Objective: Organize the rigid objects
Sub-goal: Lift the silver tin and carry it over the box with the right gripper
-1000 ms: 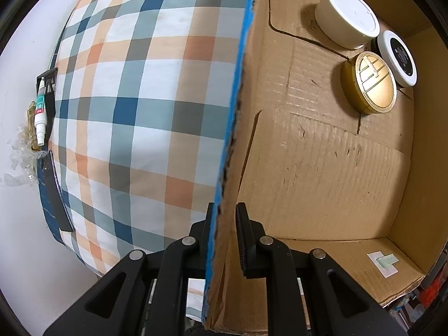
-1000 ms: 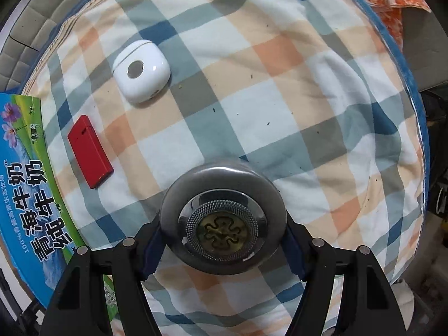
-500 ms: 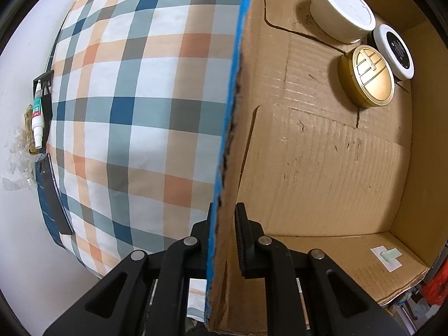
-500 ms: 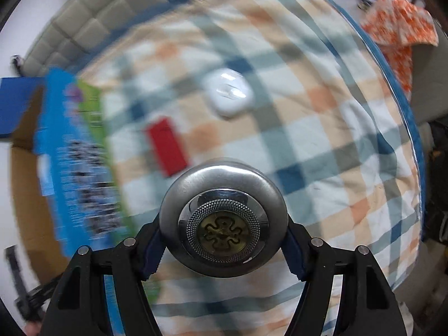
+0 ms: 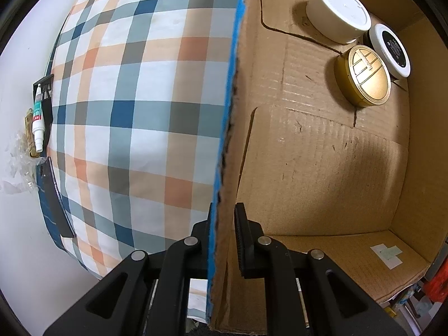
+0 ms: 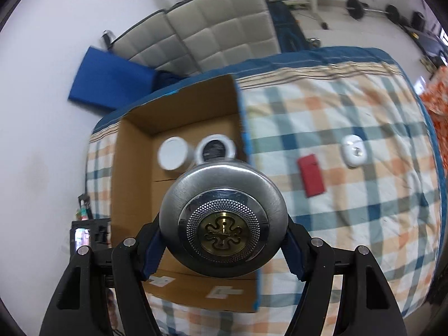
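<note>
Clamping the blue-edged wall of the cardboard box (image 5: 322, 151) on the plaid bed (image 5: 134, 106), the left gripper (image 5: 222, 240) is clenched on it, while the right gripper (image 6: 224, 238) grasps a round silver tin (image 6: 223, 219) above the box, where three round containers sit.

Both wrist views downward, left close, right higher, sharing the cardboard box (image 5: 308, 145) (image 6: 134, 173).

Round silver tin (image 6: 223, 221) — held above cardboard box (image 6: 134, 168); white jar (image 6: 173, 156), gold tin (image 5: 362, 75) inside.
</note>
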The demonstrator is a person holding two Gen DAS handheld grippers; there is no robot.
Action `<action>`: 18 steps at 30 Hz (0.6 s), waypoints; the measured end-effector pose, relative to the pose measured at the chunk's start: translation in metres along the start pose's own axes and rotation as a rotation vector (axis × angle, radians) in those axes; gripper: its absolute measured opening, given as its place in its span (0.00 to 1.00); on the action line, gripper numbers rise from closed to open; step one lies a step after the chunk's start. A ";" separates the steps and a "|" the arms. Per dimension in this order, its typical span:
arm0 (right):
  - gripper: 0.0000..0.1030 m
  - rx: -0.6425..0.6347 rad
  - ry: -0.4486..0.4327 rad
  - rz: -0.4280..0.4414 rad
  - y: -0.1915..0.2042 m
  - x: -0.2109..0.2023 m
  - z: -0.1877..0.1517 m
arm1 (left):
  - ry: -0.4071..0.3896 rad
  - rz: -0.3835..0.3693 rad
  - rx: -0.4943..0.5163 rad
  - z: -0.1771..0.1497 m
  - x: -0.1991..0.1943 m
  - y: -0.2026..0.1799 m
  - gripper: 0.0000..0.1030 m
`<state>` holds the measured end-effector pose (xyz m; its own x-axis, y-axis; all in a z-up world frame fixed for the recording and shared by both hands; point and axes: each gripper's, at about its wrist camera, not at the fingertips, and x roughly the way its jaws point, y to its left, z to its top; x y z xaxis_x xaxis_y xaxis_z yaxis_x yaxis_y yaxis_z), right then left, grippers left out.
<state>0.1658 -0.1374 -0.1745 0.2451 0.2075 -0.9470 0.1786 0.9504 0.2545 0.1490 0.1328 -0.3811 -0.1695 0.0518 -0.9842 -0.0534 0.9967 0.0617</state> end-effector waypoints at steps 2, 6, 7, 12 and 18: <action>0.71 -0.019 0.019 0.007 0.014 0.009 -0.001 | -0.003 -0.001 0.003 0.000 -0.001 0.000 0.08; 0.71 -0.040 0.044 -0.001 0.026 0.031 -0.003 | -0.008 -0.004 0.006 0.000 -0.005 0.000 0.08; 0.71 -0.045 0.052 -0.006 0.029 0.038 -0.004 | -0.008 -0.004 0.007 0.001 -0.006 -0.001 0.08; 0.71 -0.041 0.087 -0.034 0.042 0.065 -0.006 | -0.011 -0.002 0.016 0.002 -0.008 -0.002 0.08; 0.71 -0.013 0.145 -0.071 0.049 0.098 -0.010 | -0.011 -0.007 0.020 0.003 -0.009 -0.001 0.08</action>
<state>0.1893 -0.0680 -0.2572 0.0920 0.1700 -0.9811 0.1779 0.9667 0.1842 0.1539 0.1316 -0.3725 -0.1584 0.0458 -0.9863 -0.0347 0.9980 0.0519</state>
